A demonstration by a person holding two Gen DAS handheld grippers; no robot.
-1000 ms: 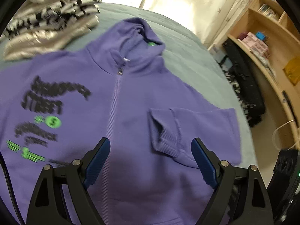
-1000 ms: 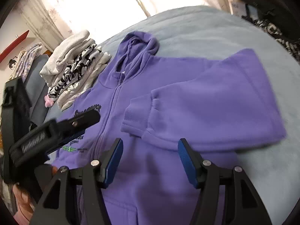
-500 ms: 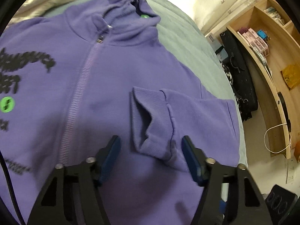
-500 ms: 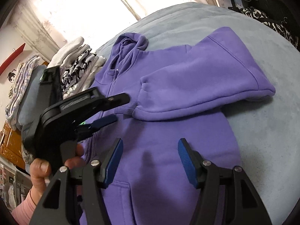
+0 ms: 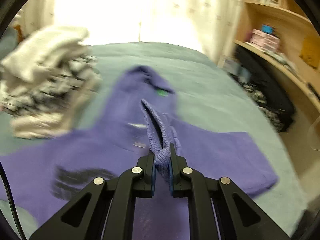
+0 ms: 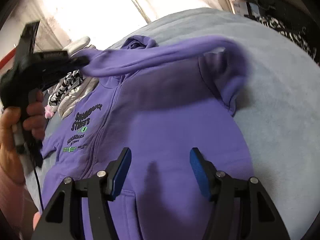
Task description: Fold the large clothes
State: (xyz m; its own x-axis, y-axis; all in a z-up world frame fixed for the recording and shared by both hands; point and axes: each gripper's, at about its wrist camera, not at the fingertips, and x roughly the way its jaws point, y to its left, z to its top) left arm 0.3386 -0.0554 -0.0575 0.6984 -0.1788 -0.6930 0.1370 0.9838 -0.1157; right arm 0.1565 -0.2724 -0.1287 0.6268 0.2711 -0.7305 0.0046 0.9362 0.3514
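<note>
**Left gripper lifts the hoodie sleeve by its cuff**

The left gripper (image 5: pixel 162 160) is clamped on the ribbed cuff (image 5: pixel 160 156) of the purple zip hoodie (image 6: pixel 160 120); its jaws have just been closing, and the knit now bunches between the blue pads. Gripping the cuff gives a firm, thick edge to pull, so the whole sleeve (image 6: pixel 160 56) follows as one strip instead of slipping. In the right wrist view the sleeve stretches taut from the shoulder across the chest toward the left gripper (image 6: pixel 80 60), raised off the body of the garment, probably to be laid again in a neater fold.

The hoodie lies front up on the grey-blue bed (image 6: pixel 270 80), hood (image 5: pixel 146 76) toward the bright curtains and hem toward the person. A pile of folded clothes (image 5: pixel 44 76) sits beside the far shoulder, well clear of the lifted sleeve.

The right gripper (image 6: pixel 160 172) hovers over the lower front near the pocket, jaws apart with nothing between the pads, and whether it touches the fabric cannot be told. It is likely waiting to pin or smooth the body. A hand (image 6: pixel 18 124) holds the left gripper's handle.
</note>
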